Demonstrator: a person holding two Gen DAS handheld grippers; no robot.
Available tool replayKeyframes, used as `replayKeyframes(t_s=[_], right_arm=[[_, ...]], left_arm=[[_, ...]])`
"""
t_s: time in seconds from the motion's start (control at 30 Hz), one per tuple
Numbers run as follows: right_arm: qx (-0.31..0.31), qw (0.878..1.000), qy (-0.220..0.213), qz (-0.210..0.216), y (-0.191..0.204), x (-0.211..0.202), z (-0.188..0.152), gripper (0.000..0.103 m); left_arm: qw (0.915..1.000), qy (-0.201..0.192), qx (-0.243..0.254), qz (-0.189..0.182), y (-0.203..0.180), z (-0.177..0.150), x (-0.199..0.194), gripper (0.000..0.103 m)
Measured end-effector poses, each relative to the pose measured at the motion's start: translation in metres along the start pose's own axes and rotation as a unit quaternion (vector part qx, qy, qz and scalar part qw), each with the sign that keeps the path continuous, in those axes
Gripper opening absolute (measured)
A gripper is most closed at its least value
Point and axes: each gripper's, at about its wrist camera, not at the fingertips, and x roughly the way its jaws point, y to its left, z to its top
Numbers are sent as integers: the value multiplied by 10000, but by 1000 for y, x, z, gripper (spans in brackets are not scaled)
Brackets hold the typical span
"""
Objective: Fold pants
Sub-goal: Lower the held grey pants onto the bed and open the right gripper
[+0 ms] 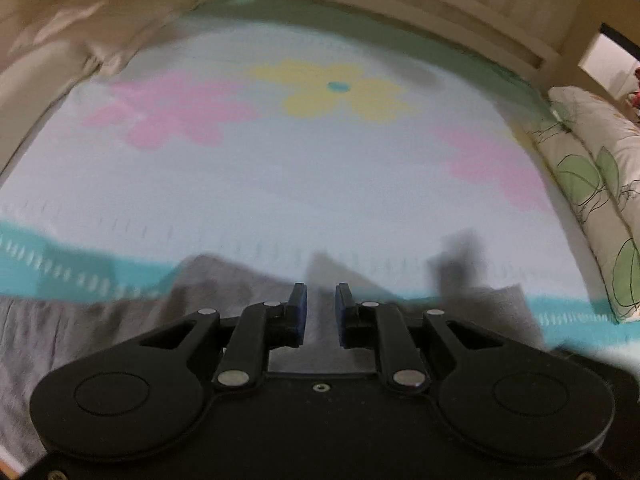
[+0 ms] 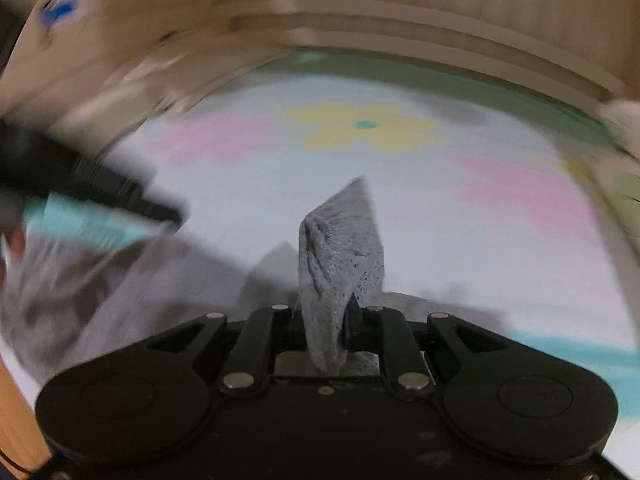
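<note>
My right claw (image 2: pixel 344 320) is clamped on a bunched corner of the gray pants (image 2: pixel 340 248), which stands up past the fingers, while the rest of the pants drapes low across the near edge of the bed (image 1: pixel 320 184). The fabric looks light and limp, so I judge hems or waistband corners the best holds. My left claw (image 1: pixel 321 312) hangs just above the pants, narrowly parted, gripping nothing that I can see.

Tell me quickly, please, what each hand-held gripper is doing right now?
Left hand-held gripper: open, holding nothing.
Right hand-held gripper: closed on a bunched corner of the grey pants.
</note>
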Motion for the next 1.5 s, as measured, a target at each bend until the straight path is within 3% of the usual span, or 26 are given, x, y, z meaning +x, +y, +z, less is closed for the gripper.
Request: replayKeyframes(t_s=[0.1,0.13,0.23,0.47,0.6,0.7,0.77,0.93,1.0,1.17,1.23,1.33,1.37,1.43,1.5], right_arm=[[-124,9990,356,244,50,29,-28,21],[-120,9978,557,349,62,36,-37,28],[-287,9954,781,477,79,38,-48,36],[294,9949,464,841,27,5,-20,36],[601,9948,566,597,-23,9,-5,37],[1085,9877,787,800,-52,16,-10,39],[1351,9821,790,1051,-54,13,-20,39],[812,9707,815,2109,-12,-5,-31,36],[816,9681,730,2252,-9,-11,-25,36],[1281,9767,774,1537,-53,2,-8,36],[1382,9795,1078,990,-69,16,-5,38],[1222,9819,1341,534,-87,33,-9,33],[1202,9824,1378,388,-92,37,-12,30],[1321,9796,1511,49,-102,46,-16,7],[1496,9713,1823,-318,-109,59,-23,0]], left_arm=[[9995,190,-167,-181,12,-3,-1,22],[9993,221,-229,-190,18,-3,-3,22],[9988,262,-333,-239,26,-2,-2,22],[9992,227,-231,-213,25,-2,-5,22],[9992,331,1,-228,12,-10,2,22],[9986,417,122,-286,3,-15,6,22],[9985,451,134,-287,0,-16,8,22],[9991,368,129,-145,-1,-14,9,22],[9989,405,136,-183,-2,-16,10,22],[9971,569,384,-324,-12,-27,12,22],[9964,630,435,-351,-16,-33,13,22],[9942,792,629,-370,-27,-48,18,22],[9930,860,718,-379,-31,-54,19,22],[9905,972,878,-421,-36,-65,22,22],[9876,1148,997,-392,-39,-79,26,23]])
